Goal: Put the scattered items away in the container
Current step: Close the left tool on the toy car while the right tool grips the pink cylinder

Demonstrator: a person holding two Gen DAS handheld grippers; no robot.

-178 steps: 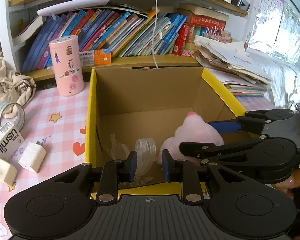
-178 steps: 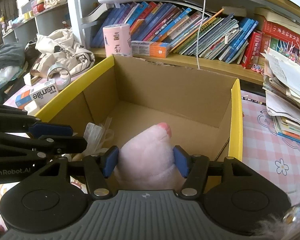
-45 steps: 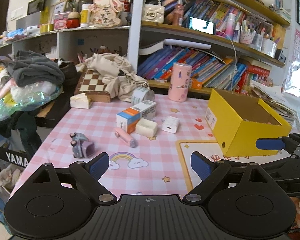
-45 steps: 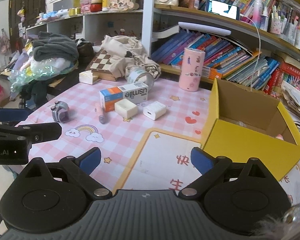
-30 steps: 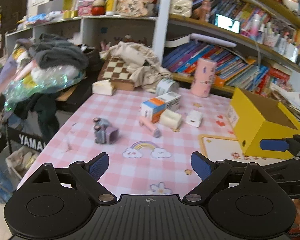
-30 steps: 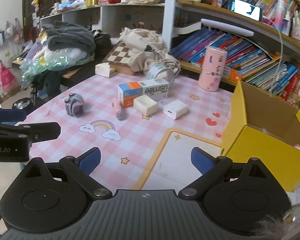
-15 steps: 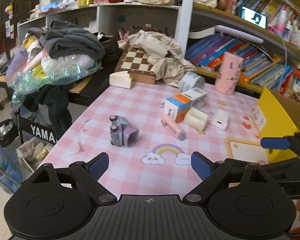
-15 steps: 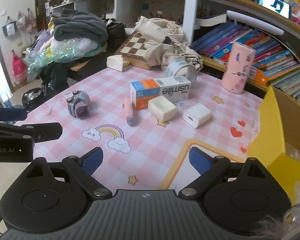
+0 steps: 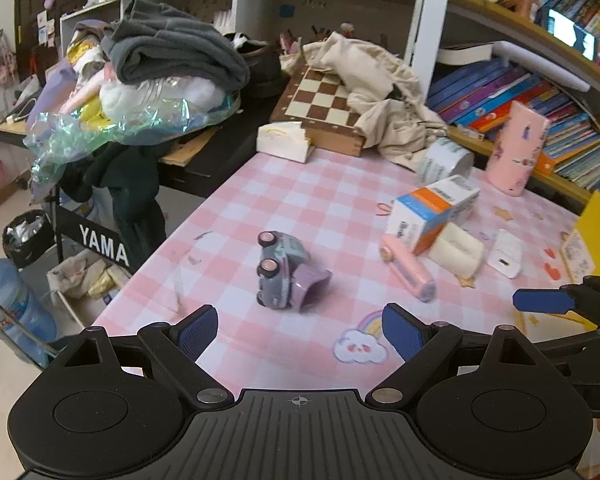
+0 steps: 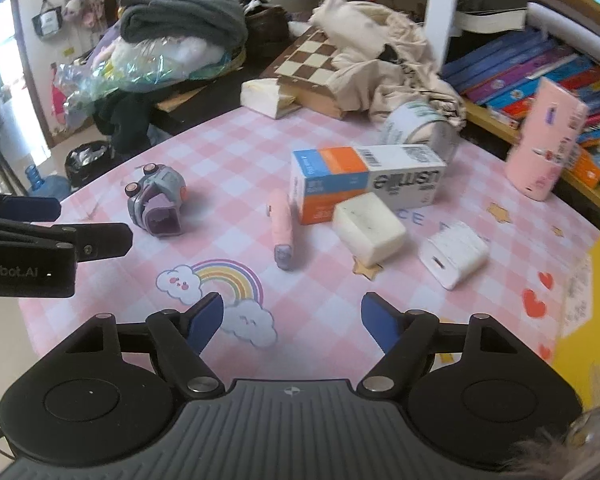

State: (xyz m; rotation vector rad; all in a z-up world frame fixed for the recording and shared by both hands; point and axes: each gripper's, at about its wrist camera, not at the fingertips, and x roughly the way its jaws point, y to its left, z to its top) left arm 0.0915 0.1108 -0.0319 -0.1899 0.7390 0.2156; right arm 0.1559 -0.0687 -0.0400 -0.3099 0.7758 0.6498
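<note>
Both empty: left claw (image 9: pixel 298 330) wide open, right claw (image 10: pixel 292 320) closing.

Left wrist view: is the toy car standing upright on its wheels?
No. The toy car lies tipped on its side on the pink checked tablecloth, with two wheels facing sideways toward the camera.

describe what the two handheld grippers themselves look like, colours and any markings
Both are matte black plastic. The left gripper and right gripper each have a ribbed grey-black body with a small crosshair mark, two round discs, linkage arms with silver pivot pins, and fingers faced with blue pads. White "Robot.AI" lettering shows on the left gripper's side in the right wrist view.
</note>
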